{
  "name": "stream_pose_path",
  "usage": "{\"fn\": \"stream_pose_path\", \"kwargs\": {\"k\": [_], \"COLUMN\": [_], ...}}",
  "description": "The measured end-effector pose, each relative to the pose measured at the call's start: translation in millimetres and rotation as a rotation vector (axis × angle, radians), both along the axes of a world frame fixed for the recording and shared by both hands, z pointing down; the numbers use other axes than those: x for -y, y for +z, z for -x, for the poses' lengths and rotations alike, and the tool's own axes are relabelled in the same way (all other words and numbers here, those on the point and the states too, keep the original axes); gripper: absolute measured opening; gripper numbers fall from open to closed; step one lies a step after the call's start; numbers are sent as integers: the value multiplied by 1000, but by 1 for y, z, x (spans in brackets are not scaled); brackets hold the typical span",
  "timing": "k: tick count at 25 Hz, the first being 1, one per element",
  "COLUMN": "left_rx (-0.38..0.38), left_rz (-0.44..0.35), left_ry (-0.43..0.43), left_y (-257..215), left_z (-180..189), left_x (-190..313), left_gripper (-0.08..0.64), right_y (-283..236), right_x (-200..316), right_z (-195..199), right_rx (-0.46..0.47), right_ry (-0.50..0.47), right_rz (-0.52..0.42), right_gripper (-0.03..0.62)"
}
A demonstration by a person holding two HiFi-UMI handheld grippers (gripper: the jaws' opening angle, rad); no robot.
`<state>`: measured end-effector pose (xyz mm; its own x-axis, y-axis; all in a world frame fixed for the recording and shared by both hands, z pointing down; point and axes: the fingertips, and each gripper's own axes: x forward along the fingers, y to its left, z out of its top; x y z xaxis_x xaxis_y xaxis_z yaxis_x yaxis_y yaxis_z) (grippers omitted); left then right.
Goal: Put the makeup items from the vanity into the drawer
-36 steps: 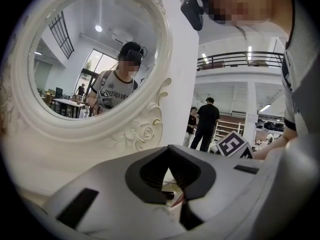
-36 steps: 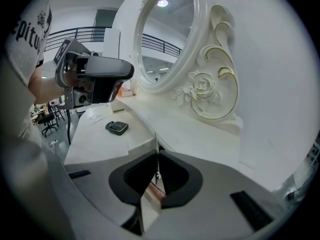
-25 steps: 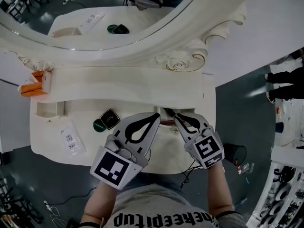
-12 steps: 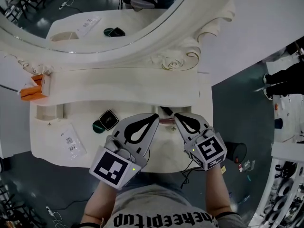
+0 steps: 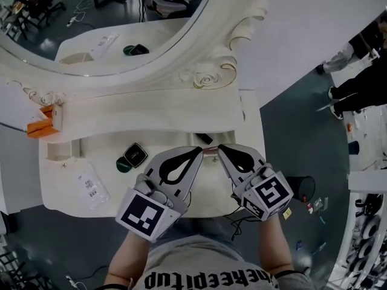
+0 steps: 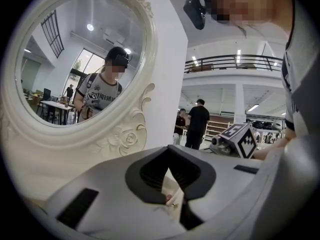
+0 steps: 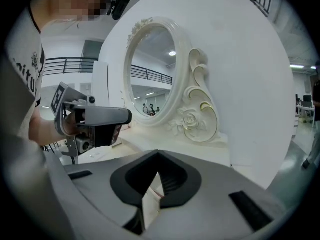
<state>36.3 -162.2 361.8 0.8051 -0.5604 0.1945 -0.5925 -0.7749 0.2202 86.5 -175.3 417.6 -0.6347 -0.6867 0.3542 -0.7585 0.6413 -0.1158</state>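
Where the green compact (image 5: 132, 156) lies: on the bench (image 5: 103, 150), to the left of the left gripper (image 5: 200, 150), near but apart.
State of the left gripper: jaws are pressed together, nothing is held.
State of the right gripper (image 5: 219, 147): likewise pressed together, nothing is held.

dark block letters run across the chest of the person's grey shirt (image 5: 205, 280), partly cut off by the bottom edge of the head view, and seem to read "theeepitup". a clear packet (image 5: 91, 186) near the front left corner of the vanity (image 5: 151, 110) carries a barcode label whose print is too small to read. the cubes on the left gripper (image 5: 197, 152) and right gripper (image 5: 220, 148) bear black-and-white square markers, no letters.
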Motion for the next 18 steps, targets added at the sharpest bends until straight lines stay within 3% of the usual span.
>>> {"fn": "stream_pose_path", "kwargs": {"k": [18], "left_rx": [-5], "left_rz": [-68], "left_ry": [79], "left_y": [-26], "left_z": [-20], "left_x": [-41], "left_gripper": [21], "right_y": [-68], "right_x": [-42], "right_z": [-6], "right_rx": [104], "right_ry": [71], "right_rz": [-150], "right_gripper": [14]}}
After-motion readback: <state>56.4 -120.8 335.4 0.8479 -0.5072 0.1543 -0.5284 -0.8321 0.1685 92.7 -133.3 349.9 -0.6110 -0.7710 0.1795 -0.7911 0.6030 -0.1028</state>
